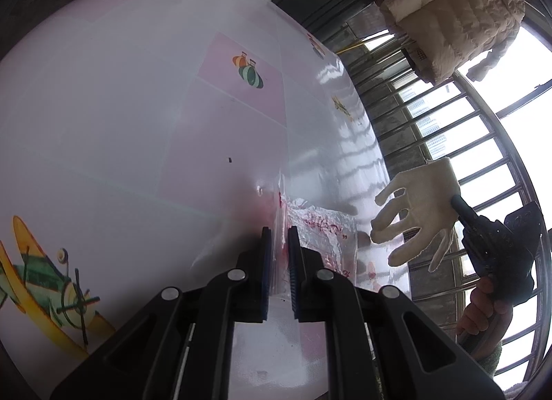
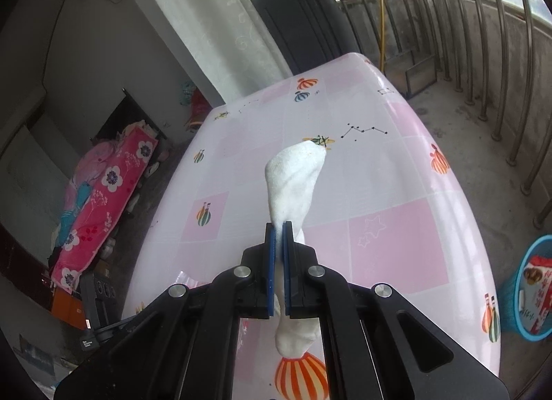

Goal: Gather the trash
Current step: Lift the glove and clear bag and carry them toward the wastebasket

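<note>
White glove (image 2: 296, 179) hangs clamped in the right gripper (image 2: 278, 227) above the table (image 2: 396, 227), fingers (image 1: 396, 224) toward the left gripper (image 1: 277, 231), which pinches a clear bag (image 1: 321, 227). Blue basket (image 2: 517, 300) stands beside.

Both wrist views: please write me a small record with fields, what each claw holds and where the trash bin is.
left claw: shut on clear plastic bag with red print, lying on the table
right claw: shut on white glove, lifted off the table
glove fingers: hanging spread, seen from the left wrist view
blue basket: on the floor to the right of the table, a red-and-white wrapper inside
</note>
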### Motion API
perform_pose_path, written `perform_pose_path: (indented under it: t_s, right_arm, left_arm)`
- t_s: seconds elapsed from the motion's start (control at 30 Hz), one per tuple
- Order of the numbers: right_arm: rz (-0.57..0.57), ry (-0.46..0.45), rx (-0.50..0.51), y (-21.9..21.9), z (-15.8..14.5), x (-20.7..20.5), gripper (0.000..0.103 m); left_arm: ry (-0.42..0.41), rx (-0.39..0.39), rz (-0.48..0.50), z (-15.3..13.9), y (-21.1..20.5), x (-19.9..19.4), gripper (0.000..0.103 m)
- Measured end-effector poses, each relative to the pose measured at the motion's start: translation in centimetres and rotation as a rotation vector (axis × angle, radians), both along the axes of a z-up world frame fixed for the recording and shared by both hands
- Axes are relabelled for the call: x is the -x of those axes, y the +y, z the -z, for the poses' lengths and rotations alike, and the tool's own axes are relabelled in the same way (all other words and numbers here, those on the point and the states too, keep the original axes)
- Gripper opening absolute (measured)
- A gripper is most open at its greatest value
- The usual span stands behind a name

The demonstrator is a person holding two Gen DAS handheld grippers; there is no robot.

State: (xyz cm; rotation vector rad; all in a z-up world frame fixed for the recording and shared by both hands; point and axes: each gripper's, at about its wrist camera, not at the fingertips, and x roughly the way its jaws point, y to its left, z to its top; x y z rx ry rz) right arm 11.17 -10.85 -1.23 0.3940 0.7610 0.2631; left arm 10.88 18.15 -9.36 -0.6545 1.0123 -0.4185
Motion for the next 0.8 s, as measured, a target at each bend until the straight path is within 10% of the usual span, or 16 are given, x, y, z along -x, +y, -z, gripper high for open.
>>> perform_pose_path:
  t_s: [0.4,0.8]
  right_arm:
    - [0.017,-0.054,-0.009,-0.6,-1.6,0.2,0.002]
    - [0.166,-0.203,-0.057,-6.3,-5.2,2.8,0.002]
  left_arm:
    - [-0.043,0.055,-0.022,-1.6,1.4,0.6,0.006]
    - [-0.225,0.086,0.072,-9.6,0.2,-0.7,0.003]
